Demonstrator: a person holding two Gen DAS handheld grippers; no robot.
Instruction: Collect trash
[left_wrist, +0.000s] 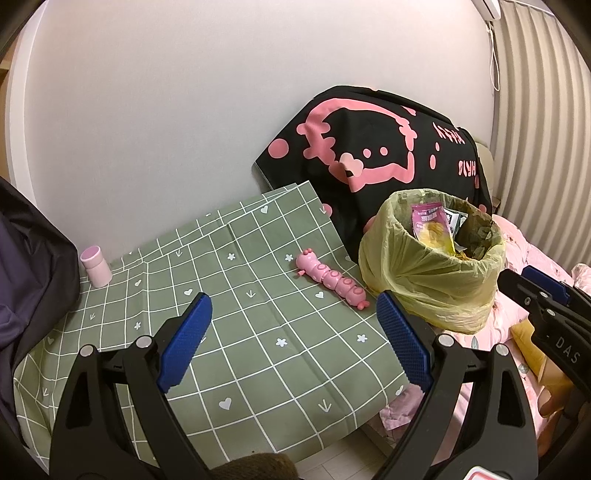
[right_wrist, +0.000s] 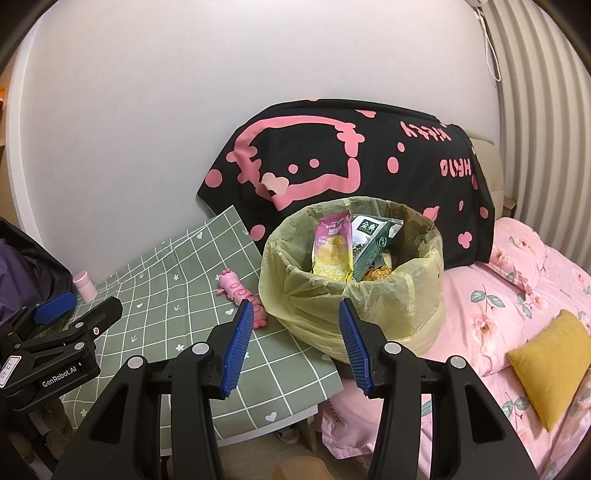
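Note:
A bin lined with a yellow-green bag (left_wrist: 424, 280) (right_wrist: 303, 280) stands at the right end of the green checked table, against the bed. A pink-and-yellow snack packet (right_wrist: 332, 247) (left_wrist: 432, 225), a green packet (right_wrist: 373, 236) and other scraps stick out of it. My right gripper (right_wrist: 295, 304) is open just in front of the bin, nothing between its blue pads; it shows at the right edge of the left wrist view (left_wrist: 517, 275). My left gripper (left_wrist: 293, 299) hangs open and empty over the tablecloth; it also appears at the left of the right wrist view (right_wrist: 94, 301).
A pink caterpillar toy (left_wrist: 332, 282) (right_wrist: 240, 291) lies on the tablecloth (left_wrist: 258, 362) left of the bin. A small pink bottle (left_wrist: 95, 266) stands by the wall. Behind are a black-and-pink blanket (right_wrist: 351, 158), a pink bed with a yellow cushion (right_wrist: 550, 365), and a dark bag (left_wrist: 29, 277) at far left.

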